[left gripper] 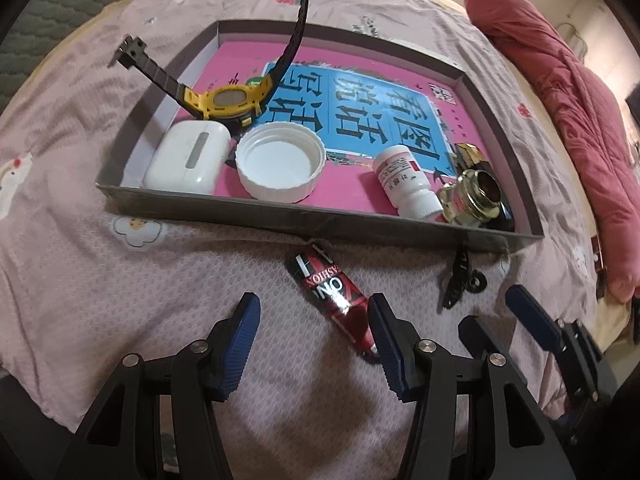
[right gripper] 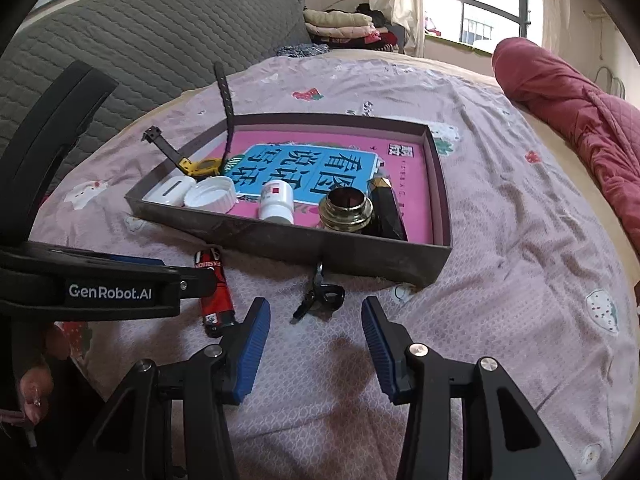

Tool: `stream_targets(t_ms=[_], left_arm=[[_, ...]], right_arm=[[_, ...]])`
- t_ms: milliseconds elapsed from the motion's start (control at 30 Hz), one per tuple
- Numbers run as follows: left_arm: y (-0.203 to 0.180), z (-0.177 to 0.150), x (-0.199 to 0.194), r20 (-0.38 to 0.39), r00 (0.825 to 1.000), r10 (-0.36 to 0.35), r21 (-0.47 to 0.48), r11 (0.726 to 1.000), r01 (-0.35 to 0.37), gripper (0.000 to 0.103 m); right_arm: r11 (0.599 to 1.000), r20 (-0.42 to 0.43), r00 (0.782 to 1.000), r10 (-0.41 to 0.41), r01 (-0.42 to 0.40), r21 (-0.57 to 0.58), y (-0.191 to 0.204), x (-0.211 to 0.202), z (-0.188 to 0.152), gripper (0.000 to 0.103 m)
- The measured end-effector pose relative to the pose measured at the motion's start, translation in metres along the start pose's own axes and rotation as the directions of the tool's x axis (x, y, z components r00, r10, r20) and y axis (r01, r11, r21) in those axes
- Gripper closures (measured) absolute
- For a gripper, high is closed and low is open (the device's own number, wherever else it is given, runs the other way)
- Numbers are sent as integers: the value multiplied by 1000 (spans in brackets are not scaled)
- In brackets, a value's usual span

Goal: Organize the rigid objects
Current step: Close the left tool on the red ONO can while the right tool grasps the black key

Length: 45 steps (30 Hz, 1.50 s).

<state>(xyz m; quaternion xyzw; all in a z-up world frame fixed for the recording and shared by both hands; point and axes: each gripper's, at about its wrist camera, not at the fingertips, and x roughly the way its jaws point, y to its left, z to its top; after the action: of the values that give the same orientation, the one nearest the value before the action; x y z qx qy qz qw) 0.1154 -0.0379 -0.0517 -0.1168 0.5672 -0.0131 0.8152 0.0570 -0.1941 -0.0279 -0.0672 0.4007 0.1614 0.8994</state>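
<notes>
Left wrist view shows the red lighter (left gripper: 335,299) lying flat on the pink bedsheet (left gripper: 120,300), just outside the near wall of the grey box tray (left gripper: 280,216). The left gripper (left gripper: 314,344) is spread wide with nothing in it. Its right blue pad (left gripper: 386,344) is touching or almost touching the low end of the lighter, at about 3 o'clock from the gap.

The lighter looks small, light and hard. Its shiny skin may be slippery, so the pads should pinch it across its long flat sides near the middle, not at the tip. The soft sheet will sink a bit when the pads push down.

Right wrist view shows the right gripper (right gripper: 316,332) also spread wide and holding nothing. A small black clip (right gripper: 320,296) lies on the sheet just ahead of it at 12 o'clock, near the tray wall. It looks thin, light and stiff, with a ring part, so it may tip when pinched. The thick middle looks like the best place to hold.

Already inside the tray are a yellow watch (left gripper: 228,100), a white earbud case (left gripper: 188,158), a white jar lid (left gripper: 280,162), a white pill bottle (left gripper: 404,180) and a gold-topped glass bottle (left gripper: 472,196).
</notes>
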Motion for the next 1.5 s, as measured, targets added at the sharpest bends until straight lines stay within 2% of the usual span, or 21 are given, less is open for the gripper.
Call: stream_targets(t_ms=[433,533,600,800,1133,1400,1500], left_arm=[[-3,15,26,-34,999,26,-82,996,-28,45],[-7,17,29,-38,998,49,-76,996,-52,45],[-13,18,32,-41,997,59,-70,996,-62,40],[-28,23,40,-37,995,95,-51,994,-96,36],[-38,23,47,-26,993,116,-51,992,-118,36],[-38,12,44,1,992,128,-43,991,-128,36],[-41,9,43,4,992,130,-29,991,-129,42]], right_arm=[[995,-24,1000,4,-2,102,-12,25,4,56],[992,-30,999,10,-6,124,-15,29,5,56],[992,-31,999,13,-9,127,-15,31,6,56],[995,-39,999,2,2,99,-11,38,7,56],[998,-48,999,-14,18,66,-7,43,7,73],[998,-51,999,-18,20,53,-8,41,7,75],[998,-50,999,-17,19,53,-9,40,7,75]])
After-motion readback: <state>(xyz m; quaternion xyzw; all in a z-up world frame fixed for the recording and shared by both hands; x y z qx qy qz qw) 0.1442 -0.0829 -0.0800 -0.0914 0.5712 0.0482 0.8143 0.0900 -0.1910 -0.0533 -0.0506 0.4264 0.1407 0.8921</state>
